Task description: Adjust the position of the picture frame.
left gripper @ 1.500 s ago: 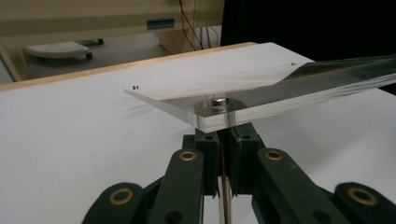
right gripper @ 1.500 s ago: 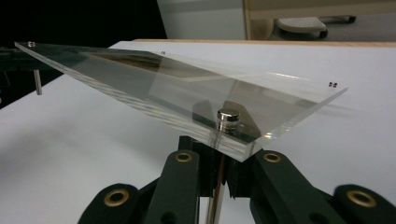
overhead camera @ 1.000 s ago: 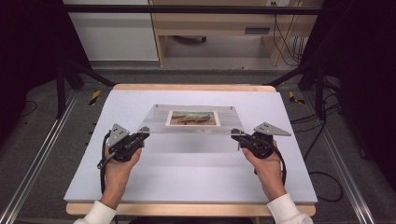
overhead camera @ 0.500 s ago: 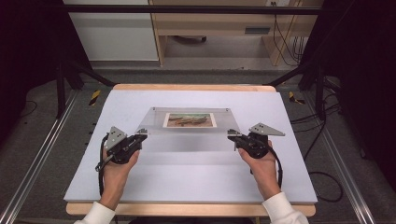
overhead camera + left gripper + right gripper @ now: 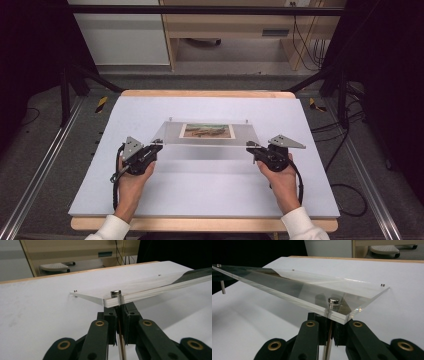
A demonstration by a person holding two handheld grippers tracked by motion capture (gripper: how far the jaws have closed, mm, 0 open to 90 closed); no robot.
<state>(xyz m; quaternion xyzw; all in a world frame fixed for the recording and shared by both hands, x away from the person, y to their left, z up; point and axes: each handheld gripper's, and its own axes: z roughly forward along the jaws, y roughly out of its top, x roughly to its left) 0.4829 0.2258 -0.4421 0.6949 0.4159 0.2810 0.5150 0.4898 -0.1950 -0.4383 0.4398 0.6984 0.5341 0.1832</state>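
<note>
A clear acrylic picture frame (image 5: 207,134) with a landscape photo (image 5: 207,131) inside lies across the middle of the white table. Its near edge is raised off the table and its far edge sits low. My left gripper (image 5: 158,146) is shut on the metal pin (image 5: 117,299) under the frame's near left corner. In the left gripper view the plate (image 5: 150,286) stretches away to the right. My right gripper (image 5: 250,146) is shut on the pin (image 5: 333,301) at the near right corner, under the clear plate (image 5: 307,287). A hand holds each gripper.
The white table top (image 5: 200,185) has a wooden edge (image 5: 210,93) at the far side. Dark stand legs (image 5: 75,80) and cables (image 5: 345,145) flank it on the floor. A wooden cabinet (image 5: 230,35) stands beyond the table.
The frame and both grippers have shifted slightly toward the near side of the table. Both grippers keep hold of the corner pins.
</note>
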